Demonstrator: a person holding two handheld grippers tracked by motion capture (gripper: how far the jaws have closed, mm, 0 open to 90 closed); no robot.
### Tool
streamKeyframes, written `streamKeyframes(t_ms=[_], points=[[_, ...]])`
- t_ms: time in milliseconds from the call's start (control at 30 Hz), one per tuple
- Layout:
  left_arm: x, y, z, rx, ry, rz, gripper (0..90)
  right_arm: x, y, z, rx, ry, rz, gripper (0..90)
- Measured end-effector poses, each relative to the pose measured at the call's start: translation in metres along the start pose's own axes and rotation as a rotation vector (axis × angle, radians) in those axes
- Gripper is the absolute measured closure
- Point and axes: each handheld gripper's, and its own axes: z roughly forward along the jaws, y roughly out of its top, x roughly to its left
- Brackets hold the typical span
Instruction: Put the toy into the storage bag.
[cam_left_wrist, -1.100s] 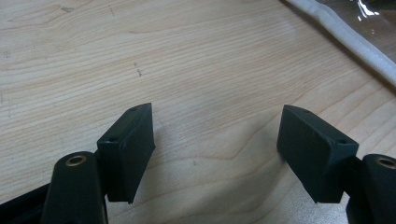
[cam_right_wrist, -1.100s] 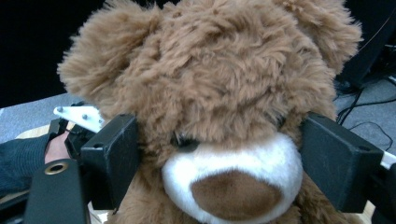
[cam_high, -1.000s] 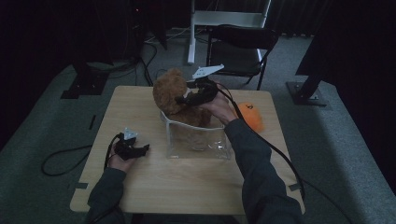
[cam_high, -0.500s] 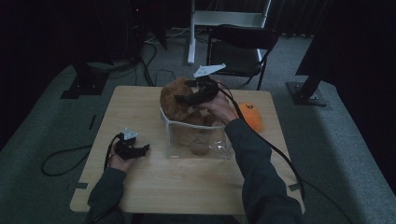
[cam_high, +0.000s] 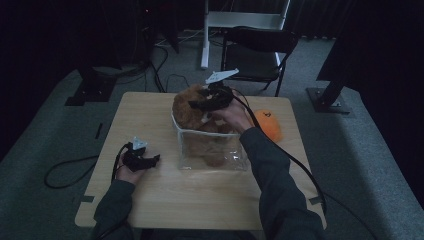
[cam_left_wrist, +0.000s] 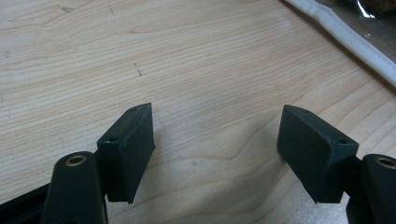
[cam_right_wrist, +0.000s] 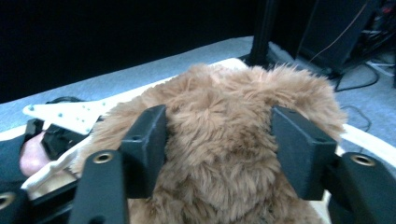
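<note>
Nearest the person, left of the clear bin (cam_high: 212, 150), the left gripper (cam_high: 145, 161) rests wide open on the table (cam_high: 150, 200). At the bin's far rim, the right gripper (cam_high: 207, 102), jaws just closing, squeezes the brown plush toy (cam_high: 187, 107) above it.

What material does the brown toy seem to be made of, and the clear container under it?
Brown stuffed toy: plush fabric with long, matte, shaggy pile. Clear container: probably soft transparent plastic, glossy, since it shows glints and creases, with a whitish rim.
</note>
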Motion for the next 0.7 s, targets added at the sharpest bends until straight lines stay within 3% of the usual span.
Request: streamKeyframes(t_ms=[233,433,533,700], points=[[0.000,0.000,0.000,0.000,0.000,0.000,27.8,0.007,-0.004,0.004,0.080,0.042,-0.007,44.2],[0.000,0.000,0.000,0.001,0.001,-0.001,27.8,0.021,-0.006,0.003,0.137,0.069,-0.069,47.6],[0.000,0.000,0.000,0.001,0.000,0.000,27.8,0.028,-0.006,0.001,0.153,0.062,-0.102,48.6],[0.000,0.000,0.000,0.001,0.001,-0.001,27.8,0.030,-0.009,-0.003,0.157,0.077,-0.103,51.3]])
